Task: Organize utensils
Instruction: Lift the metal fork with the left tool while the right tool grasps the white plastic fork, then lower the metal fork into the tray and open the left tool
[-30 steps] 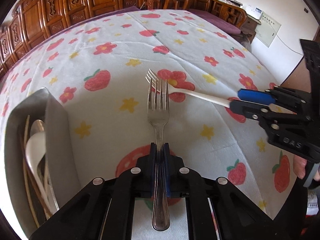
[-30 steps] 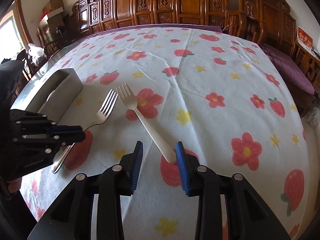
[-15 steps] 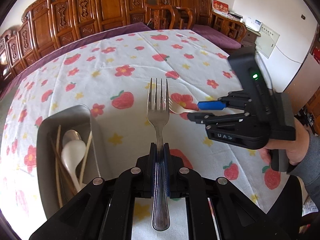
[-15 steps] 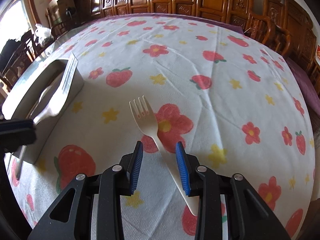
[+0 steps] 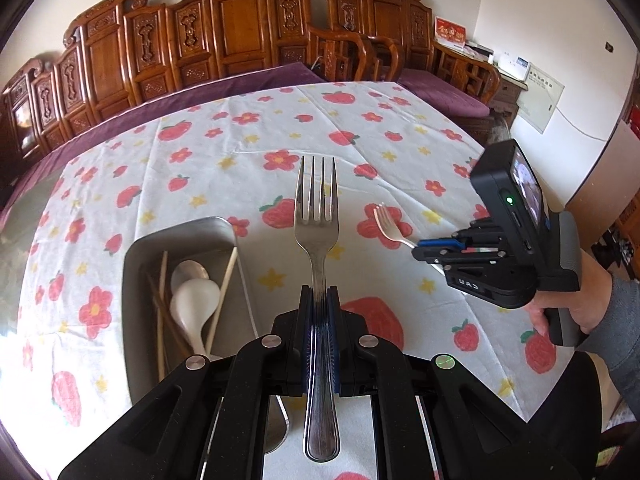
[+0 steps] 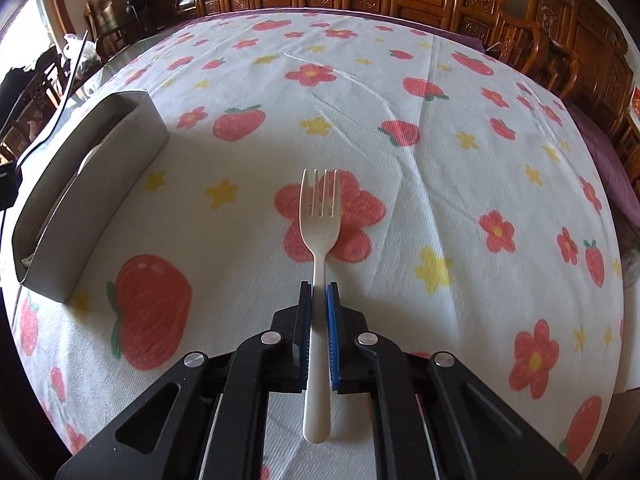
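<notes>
My left gripper [image 5: 319, 292] is shut on the handle of a metal fork [image 5: 316, 216], held above the table with its tines pointing away. Just left of it and below sits a steel utensil tray [image 5: 136, 264] holding a white spoon [image 5: 194, 300], a metal spoon and chopsticks [image 5: 162, 300]. My right gripper [image 6: 319, 288] has its jaws closing on the handle of a white plastic fork [image 6: 320, 220], and the blue pads touch both sides of it. The left wrist view shows that right gripper [image 5: 436, 250] at the right, with the white fork [image 5: 386, 222] sticking out of it.
A tablecloth [image 6: 440, 128] printed with flowers and strawberries covers the round table. The steel tray [image 6: 100, 168] stands at the left in the right wrist view. Carved wooden chairs [image 5: 248, 28] ring the far side. A person's hand [image 5: 576, 308] grips the right gripper's handle.
The left gripper rose with the metal fork, and the tray came further into its view. The right gripper slid along the white fork's handle and its jaws came together on it.
</notes>
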Available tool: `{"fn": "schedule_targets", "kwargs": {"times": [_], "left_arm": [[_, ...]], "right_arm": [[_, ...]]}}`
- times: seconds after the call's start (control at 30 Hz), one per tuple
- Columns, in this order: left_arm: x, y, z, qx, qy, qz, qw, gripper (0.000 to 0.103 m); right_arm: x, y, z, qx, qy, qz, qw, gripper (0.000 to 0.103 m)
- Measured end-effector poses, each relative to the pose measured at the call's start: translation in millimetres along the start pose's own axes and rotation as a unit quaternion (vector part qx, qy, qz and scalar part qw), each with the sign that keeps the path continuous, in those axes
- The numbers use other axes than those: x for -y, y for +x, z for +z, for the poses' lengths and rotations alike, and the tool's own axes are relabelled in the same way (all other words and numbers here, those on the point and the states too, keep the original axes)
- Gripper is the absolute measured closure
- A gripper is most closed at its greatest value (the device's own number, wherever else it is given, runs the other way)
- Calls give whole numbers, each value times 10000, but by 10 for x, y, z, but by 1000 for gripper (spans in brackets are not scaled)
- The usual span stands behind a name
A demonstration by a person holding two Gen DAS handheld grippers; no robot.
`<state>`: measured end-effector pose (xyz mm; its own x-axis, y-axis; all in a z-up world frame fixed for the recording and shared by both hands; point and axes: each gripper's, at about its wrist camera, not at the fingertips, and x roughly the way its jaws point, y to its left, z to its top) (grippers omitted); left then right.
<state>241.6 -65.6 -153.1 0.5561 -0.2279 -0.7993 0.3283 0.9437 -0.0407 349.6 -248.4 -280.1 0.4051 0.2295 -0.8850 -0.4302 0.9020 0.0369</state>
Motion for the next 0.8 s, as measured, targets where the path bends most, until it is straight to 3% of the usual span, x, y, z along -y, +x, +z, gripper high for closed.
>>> {"fn": "schedule_targets", "kwargs": {"times": [0.43,0.8], "left_arm": [[-296,-249,1,178,-152,224,9995,97],[-652,-178,-27,124,-405,429,9982,97]], "right_arm": [[-147,-430,-37,446,246,240,9984,94],[-426,-748,84,881,161,327,9954,94]]}}
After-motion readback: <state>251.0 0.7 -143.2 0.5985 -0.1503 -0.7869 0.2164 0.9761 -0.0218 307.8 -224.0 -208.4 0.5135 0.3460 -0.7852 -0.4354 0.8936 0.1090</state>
